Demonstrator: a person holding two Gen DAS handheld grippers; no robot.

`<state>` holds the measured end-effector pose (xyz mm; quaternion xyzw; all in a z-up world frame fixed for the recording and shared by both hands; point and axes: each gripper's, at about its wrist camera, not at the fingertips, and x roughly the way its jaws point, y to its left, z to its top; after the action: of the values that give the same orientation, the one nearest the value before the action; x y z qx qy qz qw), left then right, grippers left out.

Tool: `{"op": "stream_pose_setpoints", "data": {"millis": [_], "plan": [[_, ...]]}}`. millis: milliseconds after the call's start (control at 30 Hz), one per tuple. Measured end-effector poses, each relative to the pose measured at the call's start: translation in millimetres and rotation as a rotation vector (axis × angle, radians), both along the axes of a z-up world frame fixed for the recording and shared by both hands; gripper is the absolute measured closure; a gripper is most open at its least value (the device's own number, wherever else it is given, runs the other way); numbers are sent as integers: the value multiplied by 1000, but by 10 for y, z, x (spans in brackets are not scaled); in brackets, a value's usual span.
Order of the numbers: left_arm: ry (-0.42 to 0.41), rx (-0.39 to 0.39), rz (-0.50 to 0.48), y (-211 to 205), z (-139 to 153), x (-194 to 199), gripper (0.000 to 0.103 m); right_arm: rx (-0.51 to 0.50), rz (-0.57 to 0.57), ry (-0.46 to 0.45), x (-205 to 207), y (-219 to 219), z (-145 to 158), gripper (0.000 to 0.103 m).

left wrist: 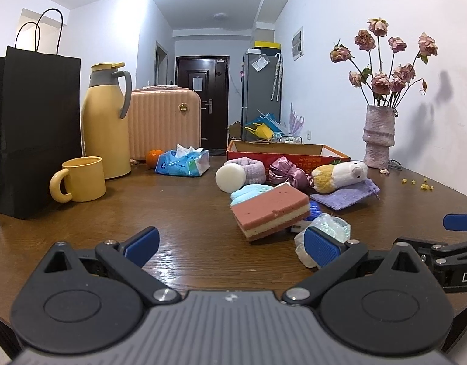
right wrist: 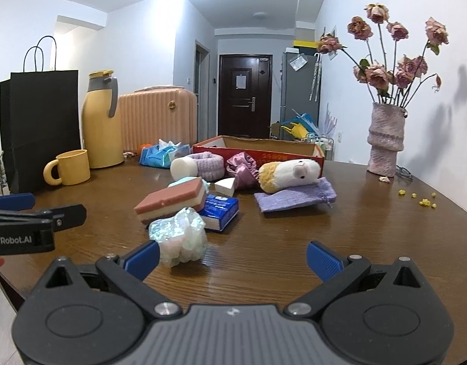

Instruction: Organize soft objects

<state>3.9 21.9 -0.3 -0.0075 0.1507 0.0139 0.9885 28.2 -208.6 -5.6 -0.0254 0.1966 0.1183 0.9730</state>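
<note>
Brown wood-grain table (left wrist: 188, 213), glossy, in a white-walled room with a dark door at the end of a hallway. Both grippers low over the near edge, side by side.

Left gripper (left wrist: 232, 245): jaws spread wide, nothing between them; blue ribbed pads. Right gripper (right wrist: 232, 257): likewise spread, empty. Each shows only as a cut-off sliver at the edge of the other's view.

Soft things heaped mid-table, in front of a red cardboard box (right wrist: 264, 149) whose inside cannot be seen from either view. Layered sponge (left wrist: 271, 210), pink over cream over pink, tilted and propped on the pile. Crinkly iridescent plastic wad (right wrist: 180, 237) lies nearest, just beside the right gripper's left pad; in the left view the pad hides most of it. Blue tissue pack (right wrist: 219, 210) is plain from the right wrist, only a corner from the left. White wedge (right wrist: 226, 186) shows from the right wrist alone. Pale blue soft item (left wrist: 248, 193) mostly buried behind the sponge; shape unclear. White foam cylinder (left wrist: 230, 177) on its side, touching a lilac fuzzy band (left wrist: 248, 165). Satin pink scrunchie (left wrist: 286, 172) beside a plush animal (right wrist: 289, 175), white and yellow, lying on a knitted purple pouch (right wrist: 294, 197).

Left side: black paper bag (left wrist: 36, 127), yellow thermos (left wrist: 105, 118), yellow mug (left wrist: 81, 179), tissue packet (left wrist: 183, 162), and an orange (left wrist: 153, 157) nearly hidden from the right wrist. Dried roses in a rough pink vase (right wrist: 385, 140) far right.
</note>
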Motion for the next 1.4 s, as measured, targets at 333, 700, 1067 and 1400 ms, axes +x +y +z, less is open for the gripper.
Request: {"op": "stream_pose_setpoints", "data": {"millis": [333,700,1067,1400], "plan": [[13,-10,27,133,-46,87,0,-15,61,12,177,231,-36,0],[31,-30,51,320,-102,207,0,-27,100,50,500,476,-68,1],[58,-50,88,480,-158,367,0,-42,87,128,888,636,-194,5],[70,-61,97,521,-163,446,0,-37,101,190,1088,633,-291,51]]}}
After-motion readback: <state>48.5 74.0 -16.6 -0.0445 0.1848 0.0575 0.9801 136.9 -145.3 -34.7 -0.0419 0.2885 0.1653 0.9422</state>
